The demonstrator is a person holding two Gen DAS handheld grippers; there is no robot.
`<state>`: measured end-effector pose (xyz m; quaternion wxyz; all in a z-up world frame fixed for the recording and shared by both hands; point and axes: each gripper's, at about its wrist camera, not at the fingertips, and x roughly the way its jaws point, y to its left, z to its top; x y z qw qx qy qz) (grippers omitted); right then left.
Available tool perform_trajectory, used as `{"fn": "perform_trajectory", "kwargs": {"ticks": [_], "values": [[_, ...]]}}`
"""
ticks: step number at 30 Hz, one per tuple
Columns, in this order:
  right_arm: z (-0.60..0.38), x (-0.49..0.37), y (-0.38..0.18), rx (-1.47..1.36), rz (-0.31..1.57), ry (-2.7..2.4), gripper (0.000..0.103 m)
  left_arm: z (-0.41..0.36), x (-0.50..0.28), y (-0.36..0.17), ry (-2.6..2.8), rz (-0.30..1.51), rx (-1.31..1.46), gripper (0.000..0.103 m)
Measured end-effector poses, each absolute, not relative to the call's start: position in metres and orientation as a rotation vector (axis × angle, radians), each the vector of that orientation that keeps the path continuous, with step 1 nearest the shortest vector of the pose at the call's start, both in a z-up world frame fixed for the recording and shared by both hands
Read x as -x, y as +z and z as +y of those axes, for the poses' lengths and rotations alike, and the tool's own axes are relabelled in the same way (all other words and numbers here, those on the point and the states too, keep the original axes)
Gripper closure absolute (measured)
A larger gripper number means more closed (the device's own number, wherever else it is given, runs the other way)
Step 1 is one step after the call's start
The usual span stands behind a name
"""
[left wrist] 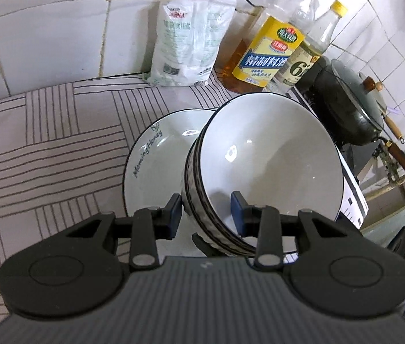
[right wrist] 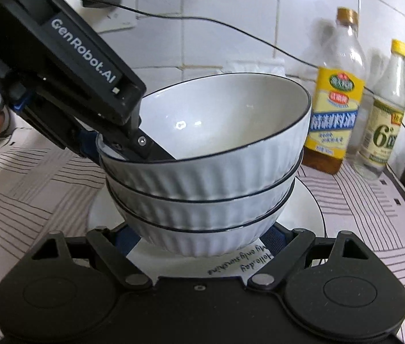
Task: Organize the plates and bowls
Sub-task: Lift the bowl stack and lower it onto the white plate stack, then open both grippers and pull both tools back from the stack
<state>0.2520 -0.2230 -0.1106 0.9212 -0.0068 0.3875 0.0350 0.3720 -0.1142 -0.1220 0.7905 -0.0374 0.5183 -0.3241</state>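
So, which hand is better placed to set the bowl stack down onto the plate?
Probably left: the left gripper already clamps the rim of the bowl stack above the plate. The right gripper is open.

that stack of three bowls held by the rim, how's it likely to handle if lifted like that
Probably heavy and lopsided: the stack of bowls is pinched at one rim only by the left tongs. The glossy glaze looks slippery, so it may pivot. Being ceramic-looking, it would likely chip if it dropped onto the plate.

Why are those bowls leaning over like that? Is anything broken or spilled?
The stack of bowls tilts because the left gripper pinches its rim and tips it over the plate. The right gripper straddles the bottom bowl with jaws wide. No cracks or spills show.
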Motion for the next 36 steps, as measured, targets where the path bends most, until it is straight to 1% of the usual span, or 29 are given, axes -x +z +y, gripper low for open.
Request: {"fn": "perform_trajectory", "kwargs": {"ticks": [17,20,22,25,27,30,36], "values": [[-0.224,-0.264,-0.12,-0.009,0.846,0.038,0.012,-0.12,-0.375,-0.127,-0.65,1.116,0.089,0.068],[-0.224,-0.267,-0.12,0.032,0.873,0.038,0.007,-0.118,-0.373,-0.127,-0.649,1.137,0.117,0.066],[-0.221,-0.264,-0.119,0.07,0.881,0.044,0.007,-0.115,-0.372,-0.125,-0.628,1.138,0.147,0.066],[-0.216,-0.258,-0.112,0.13,0.904,0.032,0.006,-0.112,-0.362,-0.112,-0.607,1.086,0.12,0.06],[-0.215,-0.251,-0.107,0.121,0.915,0.021,0.006,-0.111,-0.354,-0.105,-0.598,1.063,0.098,0.054],[-0.215,-0.236,-0.097,0.08,0.896,0.01,0.006,-0.106,-0.344,-0.094,-0.561,1.044,0.082,0.053],[-0.221,-0.22,-0.073,-0.008,0.898,0.0,0.006,-0.081,-0.325,-0.073,-0.5,1.033,0.164,0.051]]}}
